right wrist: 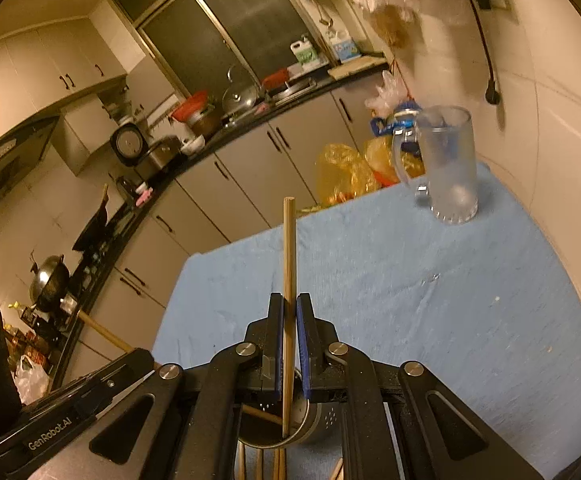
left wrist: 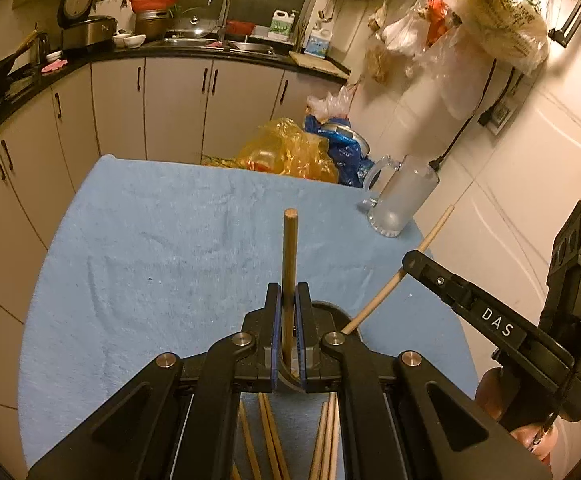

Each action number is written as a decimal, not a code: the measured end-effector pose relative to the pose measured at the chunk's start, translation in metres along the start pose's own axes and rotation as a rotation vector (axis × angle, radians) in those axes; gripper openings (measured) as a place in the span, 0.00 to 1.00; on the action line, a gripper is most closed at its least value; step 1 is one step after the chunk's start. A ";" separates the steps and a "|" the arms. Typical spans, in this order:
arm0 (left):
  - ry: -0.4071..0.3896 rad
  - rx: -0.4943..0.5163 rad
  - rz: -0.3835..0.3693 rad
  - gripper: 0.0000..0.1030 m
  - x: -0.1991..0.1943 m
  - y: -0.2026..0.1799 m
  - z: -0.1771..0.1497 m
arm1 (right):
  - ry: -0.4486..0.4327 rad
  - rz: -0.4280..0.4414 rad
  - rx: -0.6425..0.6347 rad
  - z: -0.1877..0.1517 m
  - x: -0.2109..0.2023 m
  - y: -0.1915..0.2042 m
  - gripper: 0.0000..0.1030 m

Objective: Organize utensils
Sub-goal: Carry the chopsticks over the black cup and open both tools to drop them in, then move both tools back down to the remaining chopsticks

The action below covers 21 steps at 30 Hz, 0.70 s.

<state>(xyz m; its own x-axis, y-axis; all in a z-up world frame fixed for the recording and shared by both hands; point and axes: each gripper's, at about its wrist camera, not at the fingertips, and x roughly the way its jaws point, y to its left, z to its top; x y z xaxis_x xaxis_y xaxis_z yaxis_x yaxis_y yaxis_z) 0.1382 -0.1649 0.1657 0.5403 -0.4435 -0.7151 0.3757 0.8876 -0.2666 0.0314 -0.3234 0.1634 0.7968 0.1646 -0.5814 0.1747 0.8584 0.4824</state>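
Blue terry cloth [left wrist: 150,240] covered the bench. The left tool [left wrist: 288,300] pinched a dark wooden chopstick [left wrist: 289,256], and the right tool [right wrist: 289,312] pinched a paler chopstick [right wrist: 289,264] whose lower end stood in a perforated metal holder [right wrist: 322,420]. More chopsticks [left wrist: 270,440] lay below on the cloth. A frosted glass mug [right wrist: 450,164] stood at the far corner.

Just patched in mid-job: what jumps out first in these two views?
Each tongs is shut on one chopstick: the left tongs on a darker chopstick, the right tongs on a paler chopstick. A frosted glass mug stands at the far right corner of the blue cloth. More chopsticks lie below the tongs.
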 end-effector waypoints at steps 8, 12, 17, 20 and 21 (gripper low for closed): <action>-0.015 0.000 0.000 0.11 -0.002 0.002 -0.001 | -0.001 0.018 -0.018 -0.003 -0.002 0.001 0.10; -0.040 0.005 0.005 0.20 -0.015 0.001 -0.002 | -0.026 0.023 -0.020 -0.004 -0.018 0.000 0.13; -0.065 0.005 0.005 0.22 -0.040 0.010 -0.017 | -0.023 0.036 -0.012 -0.021 -0.043 -0.009 0.13; -0.063 -0.019 0.004 0.22 -0.051 0.021 -0.035 | 0.017 0.040 -0.001 -0.045 -0.051 -0.020 0.14; -0.058 -0.027 0.005 0.22 -0.054 0.025 -0.044 | 0.035 0.038 0.002 -0.053 -0.052 -0.024 0.14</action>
<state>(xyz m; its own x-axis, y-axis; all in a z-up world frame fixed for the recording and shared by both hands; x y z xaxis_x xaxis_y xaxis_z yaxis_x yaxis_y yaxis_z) 0.0860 -0.1132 0.1690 0.5851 -0.4445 -0.6783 0.3528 0.8926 -0.2806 -0.0448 -0.3265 0.1471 0.7821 0.2138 -0.5853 0.1460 0.8503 0.5056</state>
